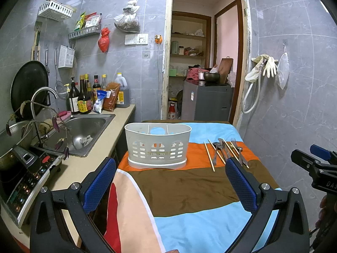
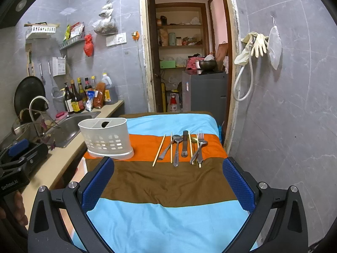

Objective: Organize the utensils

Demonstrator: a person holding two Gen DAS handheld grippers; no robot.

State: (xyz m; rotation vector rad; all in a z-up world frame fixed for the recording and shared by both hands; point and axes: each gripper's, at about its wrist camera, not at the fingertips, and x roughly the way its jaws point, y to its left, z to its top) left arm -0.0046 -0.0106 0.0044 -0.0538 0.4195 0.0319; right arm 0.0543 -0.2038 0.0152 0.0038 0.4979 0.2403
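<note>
Here we see the utensils (image 2: 181, 147) lying in a loose row on the orange stripe of the striped cloth (image 2: 164, 185) that covers the table, and the white plastic caddy (image 2: 106, 139) stands upright on the same stripe, well apart to their left, beside the sink (image 1: 88, 126). Nothing seems to be inside the caddy yet, so we judge that the task is only at its start. The left gripper (image 1: 170, 181) and the right gripper (image 2: 168, 183) both hover over the brown stripe with their blue pads spread wide and nothing between them. The wooden chopsticks (image 2: 159, 150) are thin and light, and we think they will roll easily on the cloth, so it is better to pinch them across the middle. The spoons (image 2: 176, 147), the knife (image 2: 185, 145) and the forks (image 2: 200, 147) are of metal, stiff and smooth, probably slippery between the pads; we would take each one on the flat handle near its near end, where it lies free. Some pieces overlap, especially the forks with a chopstick, so one lift may disturb its neighbour. The soft cloth will give under the fingertips, which helps to get below a flat handle. As for writing, the other gripper's body shows "GenRobot.AI" in the right view and "DAS" in the left; the bottle labels are too small to read.
</note>
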